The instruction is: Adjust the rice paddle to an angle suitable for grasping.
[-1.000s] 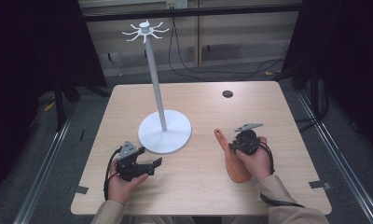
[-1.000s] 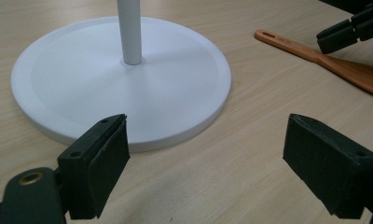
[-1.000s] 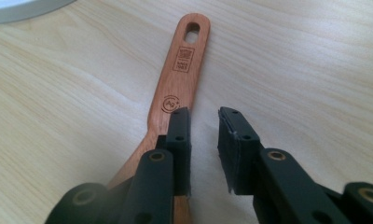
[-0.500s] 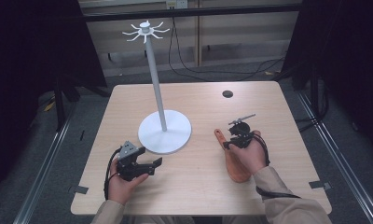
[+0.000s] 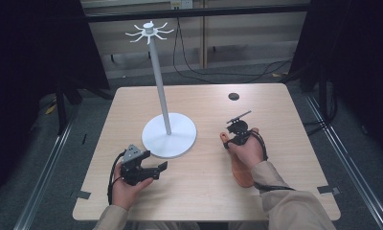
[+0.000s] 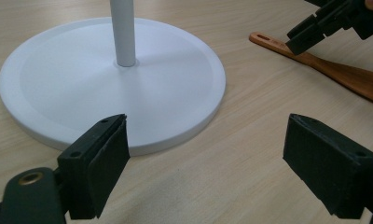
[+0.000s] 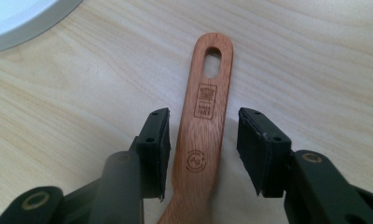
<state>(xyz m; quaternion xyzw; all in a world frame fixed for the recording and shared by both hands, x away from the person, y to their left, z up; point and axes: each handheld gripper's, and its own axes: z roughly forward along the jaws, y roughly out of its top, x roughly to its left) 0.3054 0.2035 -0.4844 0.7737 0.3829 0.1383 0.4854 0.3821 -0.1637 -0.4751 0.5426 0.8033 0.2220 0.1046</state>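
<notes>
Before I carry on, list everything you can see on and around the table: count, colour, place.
wooden spatula: one, reddish brown, flat on the table's right half, handle end with a slot between the right gripper's jaws
hanging stand: one, white, round base mid-table, tall pole topped with hooks
table: one, light wood
round spot: one, black, far edge of the table top
cables: several, black, floor behind the table
left gripper: one, black, near left, jaws apart with nothing between them
right gripper: one, black, jaws just opening, pads clear of the handle

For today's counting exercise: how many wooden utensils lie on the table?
1: a wooden spatula lies flat right of the white stand, its handle between the right gripper's open jaws.
</notes>
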